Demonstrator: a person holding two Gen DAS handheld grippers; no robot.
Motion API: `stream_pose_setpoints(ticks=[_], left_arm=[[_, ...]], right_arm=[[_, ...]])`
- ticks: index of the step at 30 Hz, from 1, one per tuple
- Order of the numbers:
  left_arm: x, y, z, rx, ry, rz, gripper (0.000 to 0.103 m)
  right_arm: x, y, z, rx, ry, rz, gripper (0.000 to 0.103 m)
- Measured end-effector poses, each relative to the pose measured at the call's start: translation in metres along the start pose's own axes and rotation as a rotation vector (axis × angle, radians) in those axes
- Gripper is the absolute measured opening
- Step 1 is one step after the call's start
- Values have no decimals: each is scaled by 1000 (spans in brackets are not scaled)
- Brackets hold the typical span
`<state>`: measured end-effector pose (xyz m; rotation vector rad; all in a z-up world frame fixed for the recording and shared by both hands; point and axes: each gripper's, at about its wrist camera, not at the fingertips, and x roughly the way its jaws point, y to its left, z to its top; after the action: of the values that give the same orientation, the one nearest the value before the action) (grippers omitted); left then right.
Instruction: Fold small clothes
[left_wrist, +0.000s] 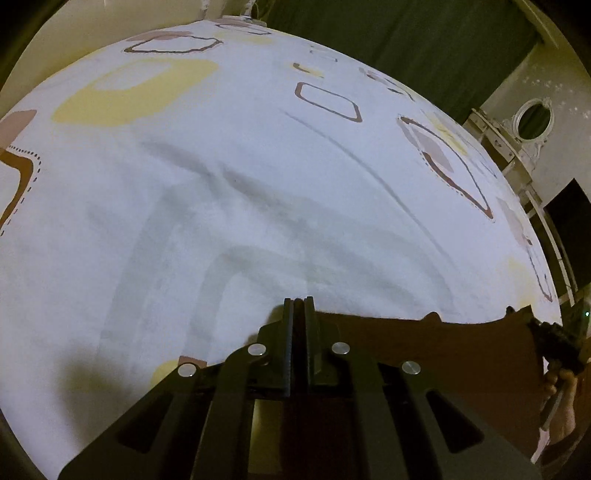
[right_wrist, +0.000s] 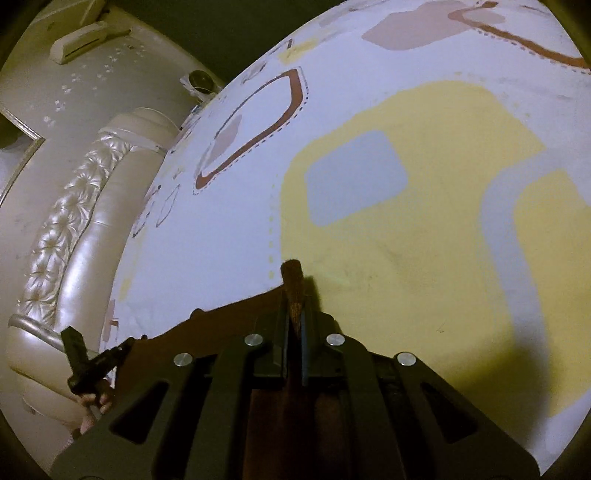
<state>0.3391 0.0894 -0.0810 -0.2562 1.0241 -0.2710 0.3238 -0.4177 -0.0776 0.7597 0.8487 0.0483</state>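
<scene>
A small dark brown garment (left_wrist: 424, 354) is stretched between my two grippers above the bed. My left gripper (left_wrist: 299, 306) is shut on one corner of it. The cloth runs right to the other gripper (left_wrist: 554, 343), seen at the right edge. In the right wrist view my right gripper (right_wrist: 293, 291) is shut on the other corner of the brown garment (right_wrist: 207, 332), a tuft of cloth sticking out past the fingertips. The left gripper (right_wrist: 88, 362) shows at lower left, held by a hand. Most of the garment hangs below, hidden by the grippers.
A white bed sheet (left_wrist: 221, 184) with yellow, brown and pink shapes covers the bed (right_wrist: 406, 203). A tufted cream headboard (right_wrist: 74, 221) stands at the left. A dresser with an oval mirror (left_wrist: 535, 118) and a dark curtain (left_wrist: 406, 44) lie beyond the bed.
</scene>
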Motion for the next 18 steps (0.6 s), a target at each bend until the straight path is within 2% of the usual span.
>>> stream_pose_setpoints(ticks=[3, 5, 7, 8, 11, 12, 15, 18], left_arm=[[-5, 6, 2, -29, 5, -29, 7], [-14, 12, 2, -48, -10, -31, 8], [-29, 25, -2, -85, -12, -76, 8], [-35, 30, -6, -99, -10, -99, 13], [-63, 46, -29, -141, -17, -153, 43], [-73, 50, -42, -149, -14, -169, 49], [-94, 55, -80, -167, 5, -217, 55], [-105, 59, -116, -226, 35, -273, 59]], right_arm=[[-6, 1, 2, 10, -5, -3, 12], [-16, 1, 2, 13, -27, -24, 24], [-27, 2, 1, 22, -46, -33, 26], [-34, 4, -2, 27, -53, -25, 27], [-47, 18, -10, 1, -51, -30, 34], [-51, 24, -14, -18, -50, -27, 35], [-57, 51, -33, -73, -21, -4, 38], [-58, 74, -52, -105, 7, 35, 41]])
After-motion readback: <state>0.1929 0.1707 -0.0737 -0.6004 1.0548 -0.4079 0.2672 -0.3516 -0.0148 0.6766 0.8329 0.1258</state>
